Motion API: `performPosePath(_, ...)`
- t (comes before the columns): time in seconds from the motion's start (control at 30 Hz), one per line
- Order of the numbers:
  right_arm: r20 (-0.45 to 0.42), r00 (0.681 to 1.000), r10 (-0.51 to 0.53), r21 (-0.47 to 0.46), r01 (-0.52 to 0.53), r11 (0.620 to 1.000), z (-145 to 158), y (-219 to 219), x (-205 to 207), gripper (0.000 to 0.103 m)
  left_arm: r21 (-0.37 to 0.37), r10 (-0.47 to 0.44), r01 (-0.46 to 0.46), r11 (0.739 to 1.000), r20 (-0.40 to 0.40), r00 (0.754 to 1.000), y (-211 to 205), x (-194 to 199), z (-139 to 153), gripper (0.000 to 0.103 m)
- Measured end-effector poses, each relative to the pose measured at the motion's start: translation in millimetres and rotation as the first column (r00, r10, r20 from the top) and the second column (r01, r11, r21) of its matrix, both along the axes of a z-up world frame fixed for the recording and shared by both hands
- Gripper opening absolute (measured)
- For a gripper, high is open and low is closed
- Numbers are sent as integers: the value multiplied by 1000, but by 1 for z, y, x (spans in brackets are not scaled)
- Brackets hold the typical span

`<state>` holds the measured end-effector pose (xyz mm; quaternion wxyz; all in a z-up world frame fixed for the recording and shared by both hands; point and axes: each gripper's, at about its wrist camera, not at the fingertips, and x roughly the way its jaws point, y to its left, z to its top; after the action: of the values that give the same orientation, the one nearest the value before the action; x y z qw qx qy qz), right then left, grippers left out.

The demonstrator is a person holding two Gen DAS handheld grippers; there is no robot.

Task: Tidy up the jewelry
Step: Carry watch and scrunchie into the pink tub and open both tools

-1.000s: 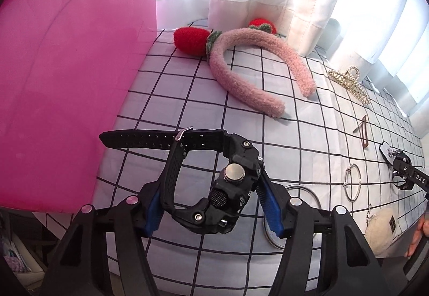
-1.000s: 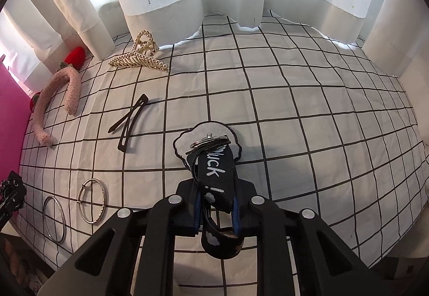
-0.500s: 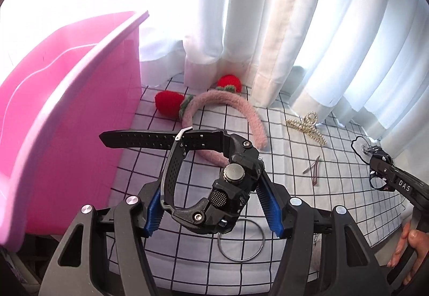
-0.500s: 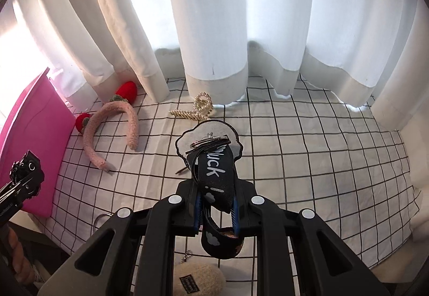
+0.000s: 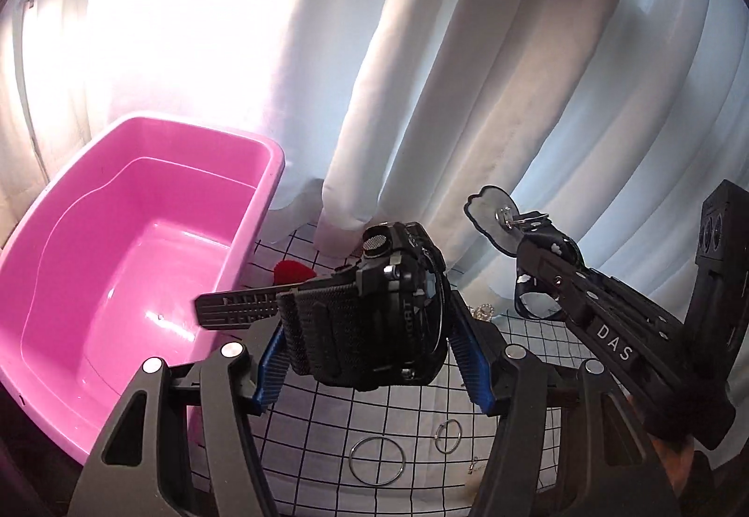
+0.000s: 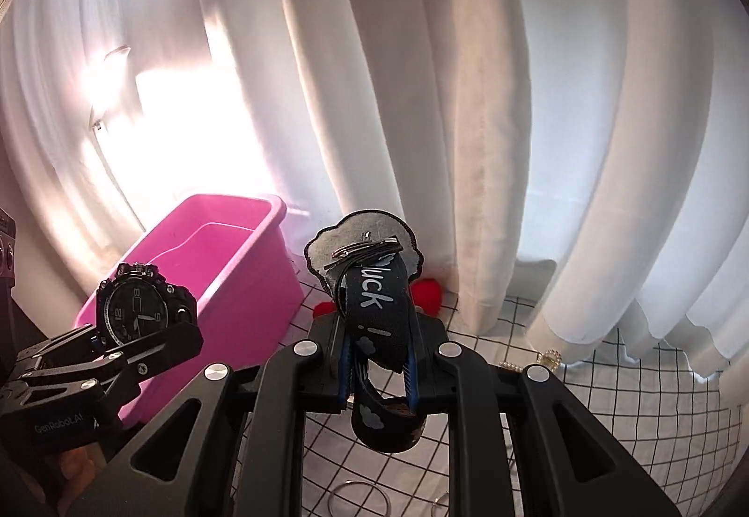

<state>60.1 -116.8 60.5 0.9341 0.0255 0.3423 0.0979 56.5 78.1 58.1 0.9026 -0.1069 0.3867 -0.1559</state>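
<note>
White curtains [image 6: 421,96] behind; headband [image 5: 292,273] mostly hidden behind gripped watch [image 5: 384,306].

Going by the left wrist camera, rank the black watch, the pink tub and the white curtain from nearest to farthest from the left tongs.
1. Black watch: clamped in the left tongs.
2. Pink tub: to the left, just past the watch strap's tip.
3. White curtain: farthest, hanging behind the tub and the checked cloth.

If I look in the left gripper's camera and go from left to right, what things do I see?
Glossy pink plastic tub → chunky black wristwatch held in the left gripper → black fabric keychain strap with white clouds held by the right gripper.
</note>
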Motion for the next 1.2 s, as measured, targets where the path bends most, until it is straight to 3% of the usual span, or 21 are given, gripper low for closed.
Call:
performPosePath(0.13, 23, 995, 96, -1, -96, 995, 17, 43, 21, 17, -36, 55, -55, 998, 20, 998, 37, 8, 22, 59)
performPosePath(0.27, 20, 981, 195, 0, -195, 981, 22, 89, 41, 17, 20, 156, -157, 987, 51, 986, 81, 18, 26, 59)
performPosePath(0.4, -24, 956, 292, -9, -292, 956, 9, 142, 60, 17, 99, 247, -248, 964, 24, 969, 124, 34, 6, 59)
performPosePath(0.57, -118, 920, 374, -22, -379, 925, -19, 201, 79, 17, 167, 330, -314, 935, -78, 941, 165, 52, -34, 59)
performPosePath(0.77, -222, 891, 396, -47, -415, 908, -48, 245, 100, 17, 205, 359, -320, 925, -190, 914, 190, 61, -69, 60)
performPosePath(1.07, -343, 870, 355, -97, -408, 908, -89, 256, 133, 18, 209, 360, -308, 928, -290, 887, 198, 71, -96, 63)
performPosePath(1.1, -353, 868, 349, -99, -405, 909, -91, 256, 135, 20, 207, 357, -305, 930, -297, 886, 198, 72, -97, 63)
performPosePath(1.17, -369, 865, 340, -110, -404, 908, -96, 258, 140, 41, 217, 359, -304, 927, -286, 888, 198, 72, -96, 63)
performPosePath(1.2, -372, 865, 337, -112, -402, 909, -97, 259, 142, 47, 228, 364, -308, 924, -275, 890, 198, 71, -94, 69)
